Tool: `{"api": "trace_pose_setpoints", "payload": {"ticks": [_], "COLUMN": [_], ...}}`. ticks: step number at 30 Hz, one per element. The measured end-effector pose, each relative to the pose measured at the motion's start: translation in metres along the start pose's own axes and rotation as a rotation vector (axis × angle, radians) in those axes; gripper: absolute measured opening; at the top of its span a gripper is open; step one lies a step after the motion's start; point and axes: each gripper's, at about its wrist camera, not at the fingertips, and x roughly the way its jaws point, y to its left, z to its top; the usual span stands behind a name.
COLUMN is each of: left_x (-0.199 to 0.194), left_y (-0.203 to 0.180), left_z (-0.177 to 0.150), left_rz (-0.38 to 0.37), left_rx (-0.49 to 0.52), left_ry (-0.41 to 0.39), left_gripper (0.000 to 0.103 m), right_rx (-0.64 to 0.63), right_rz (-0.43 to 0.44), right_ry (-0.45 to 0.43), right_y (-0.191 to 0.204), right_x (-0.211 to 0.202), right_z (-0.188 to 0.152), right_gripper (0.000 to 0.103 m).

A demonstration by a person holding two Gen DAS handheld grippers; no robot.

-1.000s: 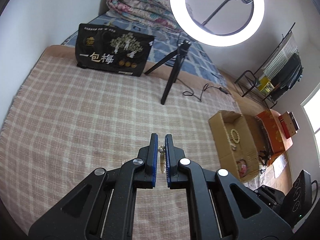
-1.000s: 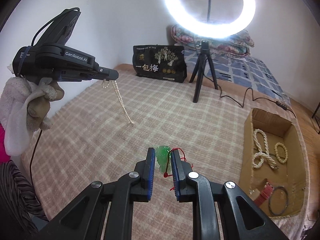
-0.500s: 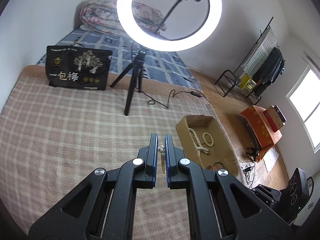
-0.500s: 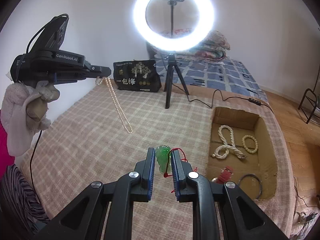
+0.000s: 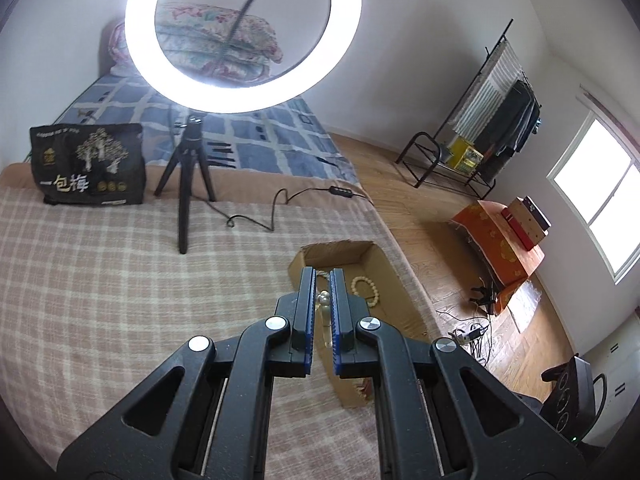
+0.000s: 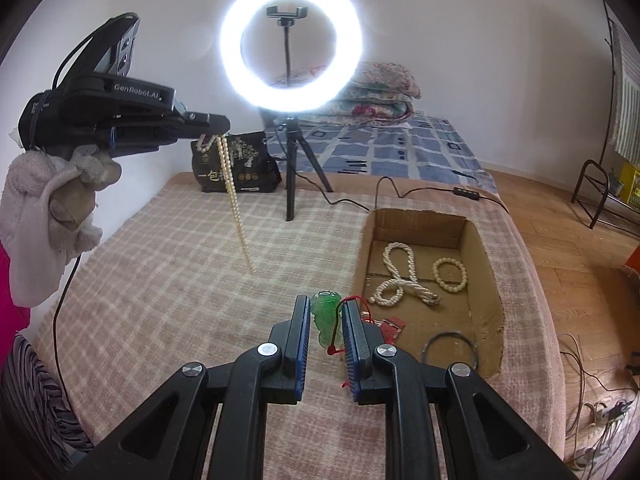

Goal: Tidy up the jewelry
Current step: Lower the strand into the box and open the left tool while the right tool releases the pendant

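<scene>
My left gripper (image 5: 321,276) is shut on a pearl necklace (image 5: 323,300). In the right wrist view that necklace (image 6: 236,208) hangs in a long strand from the left gripper (image 6: 216,130), high above the checked bed cover. My right gripper (image 6: 326,304) is shut on a green jade pendant (image 6: 326,314) with a red cord (image 6: 352,304). The open cardboard box (image 6: 476,236) lies to the right of it. The box holds a looped pearl necklace (image 6: 400,276), a beaded bracelet (image 6: 450,274), a dark bangle (image 6: 450,350) and a red item (image 6: 392,326).
A ring light (image 6: 290,54) on a small tripod (image 6: 294,176) stands at the back of the bed, its cable (image 6: 400,194) trailing right. A black printed bag (image 6: 236,168) leans behind it. A gloved hand (image 6: 60,208) holds the left gripper. The wooden floor (image 5: 452,240) lies past the bed's right edge.
Both grippers have swung right and risen, bringing the box closer in both views. The pearl strand has lifted off the cover and now hangs free. Both grips are unchanged.
</scene>
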Motion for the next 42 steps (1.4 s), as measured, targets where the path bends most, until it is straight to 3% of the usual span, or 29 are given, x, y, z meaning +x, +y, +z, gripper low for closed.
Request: {"api": "trace_pose_setpoints", "payload": {"ticks": [19,30,42], "left_x": [0.075,0.130,0.166], "left_y": [-0.088,-0.121,-0.144], "left_z": [0.020,0.031,0.019], "left_rz": [-0.056,-0.018,0.057], "left_rx": [0.097,0.153,0.261], "left_ry": [0.053,0.091,0.118], "left_gripper": [0.005,0.005,0.005], "right_rx": [0.126,0.158,0.180], "right_rz": [-0.057,-0.065,-0.079], "right_ry": [0.040,0.086,0.113], "right_y": [-0.057,-0.068,-0.073], "right_x": [0.013,0.034,0.046], "right_z": [-0.009,-0.015,-0.017], "right_gripper": [0.015,0.015,0.015]}}
